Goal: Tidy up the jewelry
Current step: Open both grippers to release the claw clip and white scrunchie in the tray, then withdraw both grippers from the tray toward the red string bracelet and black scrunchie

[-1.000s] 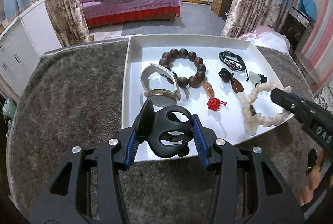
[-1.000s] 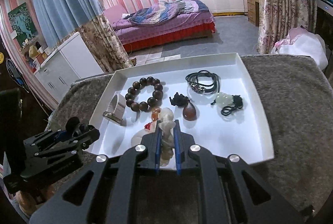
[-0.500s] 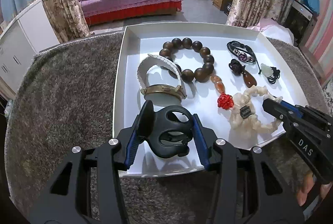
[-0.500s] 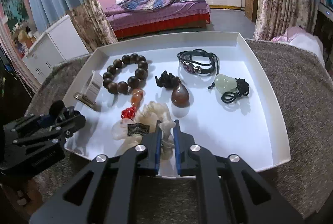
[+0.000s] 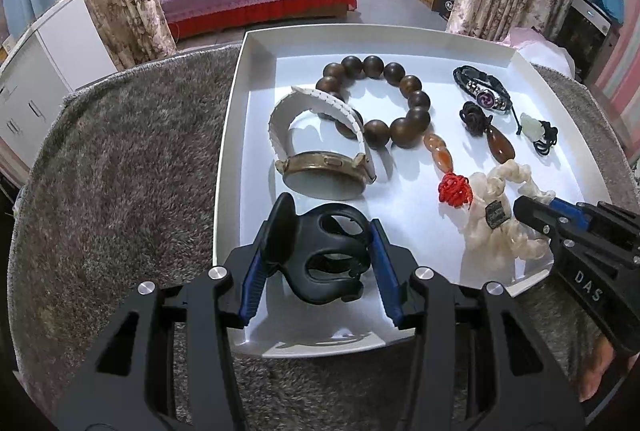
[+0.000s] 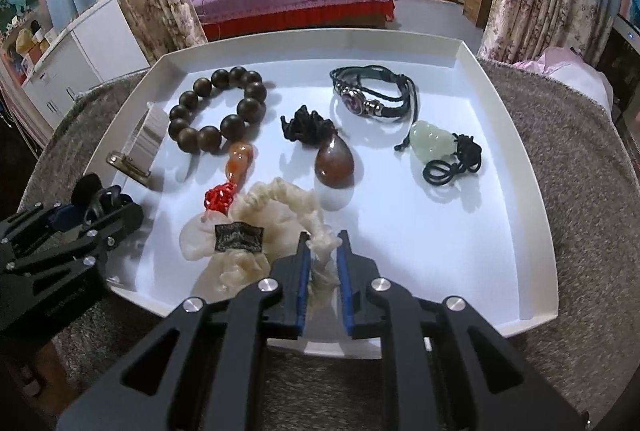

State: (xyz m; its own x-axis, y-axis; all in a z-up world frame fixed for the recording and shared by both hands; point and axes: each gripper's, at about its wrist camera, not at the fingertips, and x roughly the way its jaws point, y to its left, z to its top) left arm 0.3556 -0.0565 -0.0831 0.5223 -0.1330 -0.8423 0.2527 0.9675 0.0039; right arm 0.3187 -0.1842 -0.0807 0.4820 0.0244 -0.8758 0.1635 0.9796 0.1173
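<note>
My right gripper (image 6: 323, 263) has lowered the cream fabric scrunchie (image 6: 256, 231) into the white tray (image 6: 532, 271), jaws loosening. My left gripper (image 5: 320, 251) still clamps the black plastic hair claw (image 5: 324, 255), next to place.

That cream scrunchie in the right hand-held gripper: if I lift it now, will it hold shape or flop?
Likely floppy: the cream scrunchie is gathered, bunched fabric, pinched at one fold by the right hand-held gripper. It probably dangles and is light. It touches the red knot, so that may drag along the white tray.
</note>
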